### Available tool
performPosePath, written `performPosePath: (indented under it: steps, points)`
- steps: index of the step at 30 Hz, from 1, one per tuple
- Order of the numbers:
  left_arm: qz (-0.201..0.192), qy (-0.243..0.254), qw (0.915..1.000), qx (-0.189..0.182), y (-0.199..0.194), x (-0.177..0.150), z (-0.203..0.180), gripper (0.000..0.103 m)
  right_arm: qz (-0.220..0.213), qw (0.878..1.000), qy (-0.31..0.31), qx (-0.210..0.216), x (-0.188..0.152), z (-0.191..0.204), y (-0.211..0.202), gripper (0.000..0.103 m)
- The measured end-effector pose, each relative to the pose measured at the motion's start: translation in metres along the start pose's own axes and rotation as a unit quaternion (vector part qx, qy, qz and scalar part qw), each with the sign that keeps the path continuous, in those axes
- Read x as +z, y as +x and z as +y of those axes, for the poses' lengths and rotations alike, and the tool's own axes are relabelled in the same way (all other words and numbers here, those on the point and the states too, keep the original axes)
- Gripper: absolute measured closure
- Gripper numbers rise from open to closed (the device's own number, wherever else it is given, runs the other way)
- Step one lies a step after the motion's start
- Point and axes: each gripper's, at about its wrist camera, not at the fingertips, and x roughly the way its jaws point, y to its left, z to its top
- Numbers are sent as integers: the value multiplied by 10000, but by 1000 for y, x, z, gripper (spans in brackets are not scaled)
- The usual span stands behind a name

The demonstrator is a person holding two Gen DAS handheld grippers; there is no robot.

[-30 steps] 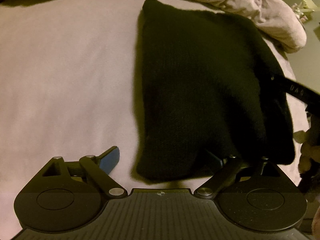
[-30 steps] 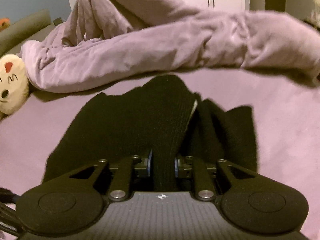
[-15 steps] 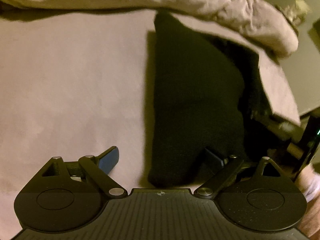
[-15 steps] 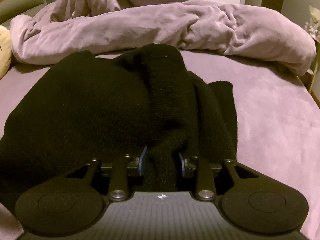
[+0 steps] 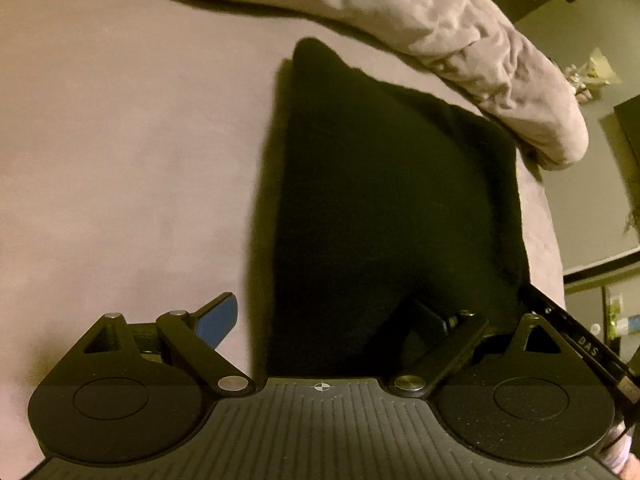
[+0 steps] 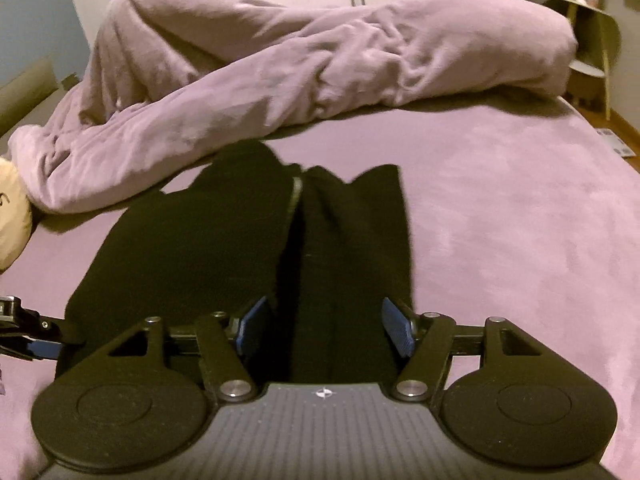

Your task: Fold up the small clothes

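A black knitted garment [image 5: 392, 208] lies folded on the mauve bed sheet [image 5: 128, 168]. My left gripper [image 5: 320, 320] stands wide open at its near edge. Its blue left pad [image 5: 218, 320] is over bare sheet, and its right finger [image 5: 428, 316] is over the black cloth. In the right wrist view the garment [image 6: 192, 248] lies in two lobes with a crease between them. My right gripper [image 6: 325, 324] has its jaws opening. The right lobe lies between the blue pads [image 6: 398, 326], which do not press on it. The left gripper's tip [image 6: 24, 328] shows at the far left.
A crumpled mauve blanket [image 6: 320, 64] runs across the back of the bed, just beyond the garment. A cream plush toy [image 6: 12, 216] sits at the left. The bed's edge [image 5: 548, 240] falls away close to the garment's right side, with a small side table [image 6: 588, 40] beyond.
The right gripper's jaws were pinched on a raised ridge of black cloth and now stand apart; the cloth has sunk flat onto the bed. The left gripper stayed open while its view swung.
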Motion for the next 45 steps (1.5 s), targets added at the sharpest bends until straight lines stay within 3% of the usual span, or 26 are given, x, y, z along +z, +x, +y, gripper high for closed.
performPosePath:
  steps: [4,9,14,21,27,30,32,36,40,45]
  points:
    - [163,5,9994,-296,11,4,-6,6,119,9996,169,-182,3,-13,8,26]
    - [396,-164,9982,-413,33,13,-5,4,597,9904,1068,639,-2,-40,37,14]
    - [274,129,9992,-280,44,13,-13,3,592,9676,1902,1553,-3,-65,47,5]
    - [254,127,9992,-268,46,15,-12,3,501,9475,2266,2200,9,-78,55,4]
    - [265,-4,9988,-420,56,16,-7,3,1036,9708,1189,1806,14,-35,87,4]
    - [189,67,9989,-420,56,15,-8,3,1033,9732,1156,1697,18,-26,99,4]
    - [112,126,9991,-378,51,14,-13,8,976,9736,1180,1695,19,-24,97,9]
    - [-63,253,9989,-393,38,12,-17,21,896,9732,1120,1797,12,-19,85,39]
    - [-182,422,9983,-360,26,14,-25,32,911,9742,1107,1745,17,-10,83,43]
    - [-438,544,9966,-431,1,20,-31,37,830,9753,970,1805,23,10,70,45]
